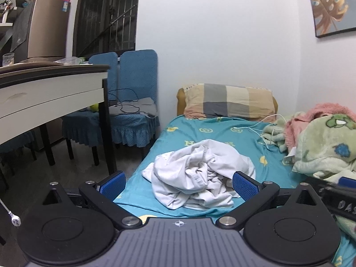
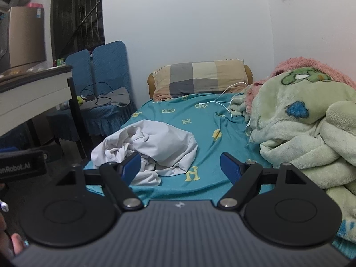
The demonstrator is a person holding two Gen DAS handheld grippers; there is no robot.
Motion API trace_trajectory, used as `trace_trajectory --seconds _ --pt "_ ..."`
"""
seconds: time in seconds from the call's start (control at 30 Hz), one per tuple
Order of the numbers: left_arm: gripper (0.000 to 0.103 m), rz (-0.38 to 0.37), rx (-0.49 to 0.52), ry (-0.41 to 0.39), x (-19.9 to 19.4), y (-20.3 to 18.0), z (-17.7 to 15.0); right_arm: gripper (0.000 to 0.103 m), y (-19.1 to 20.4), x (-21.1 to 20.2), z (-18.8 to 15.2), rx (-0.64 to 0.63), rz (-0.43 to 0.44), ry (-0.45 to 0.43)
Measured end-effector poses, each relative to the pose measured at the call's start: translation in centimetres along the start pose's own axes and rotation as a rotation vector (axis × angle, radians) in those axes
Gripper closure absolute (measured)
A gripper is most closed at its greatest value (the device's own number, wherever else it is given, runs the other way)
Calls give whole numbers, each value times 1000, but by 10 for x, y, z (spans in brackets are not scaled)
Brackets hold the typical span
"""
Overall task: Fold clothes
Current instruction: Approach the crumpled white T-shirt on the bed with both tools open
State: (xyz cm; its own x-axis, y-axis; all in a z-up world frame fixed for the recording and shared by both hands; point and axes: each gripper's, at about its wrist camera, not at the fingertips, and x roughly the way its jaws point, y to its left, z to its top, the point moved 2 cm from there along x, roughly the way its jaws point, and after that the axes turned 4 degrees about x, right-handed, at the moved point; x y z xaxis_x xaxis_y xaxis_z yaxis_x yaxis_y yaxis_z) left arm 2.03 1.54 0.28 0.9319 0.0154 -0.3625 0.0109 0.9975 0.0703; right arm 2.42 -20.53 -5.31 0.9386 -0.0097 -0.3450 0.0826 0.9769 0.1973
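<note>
**Approaching the crumpled shirt**

Hovering above the near end of the bed [image 1: 200, 129], both tools are wide apart and hold nothing: the left gripper [image 1: 178, 185] frames the shirt [image 1: 200, 173], the right gripper [image 2: 180, 166] sits just beside it. Folding looks not yet begun. The next move likely calls for finding a hem or collar and spreading the heap flat. The shirt is thin, white, limp and deeply creased; the sheet [image 2: 200, 120] is smooth teal; the blanket [image 2: 307, 120] plush and bulky.
</note>
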Motion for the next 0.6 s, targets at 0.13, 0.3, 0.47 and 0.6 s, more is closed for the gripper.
trace_trajectory --seconds 0.13,0.3,0.47,0.6 --pt "0 4 0 12 -2 9 -1 23 9 -6 7 17 -18 6" --pt "0 6 20 9 -11 15 -2 23 22 -17 16 43 -32 -1" --pt "0 5 -7 6 -16 18 2 23 28 -26 24 48 -26 -11" --pt "0 -2 4 15 -10 14 -1 23 25 -34 27 54 -8 -45"
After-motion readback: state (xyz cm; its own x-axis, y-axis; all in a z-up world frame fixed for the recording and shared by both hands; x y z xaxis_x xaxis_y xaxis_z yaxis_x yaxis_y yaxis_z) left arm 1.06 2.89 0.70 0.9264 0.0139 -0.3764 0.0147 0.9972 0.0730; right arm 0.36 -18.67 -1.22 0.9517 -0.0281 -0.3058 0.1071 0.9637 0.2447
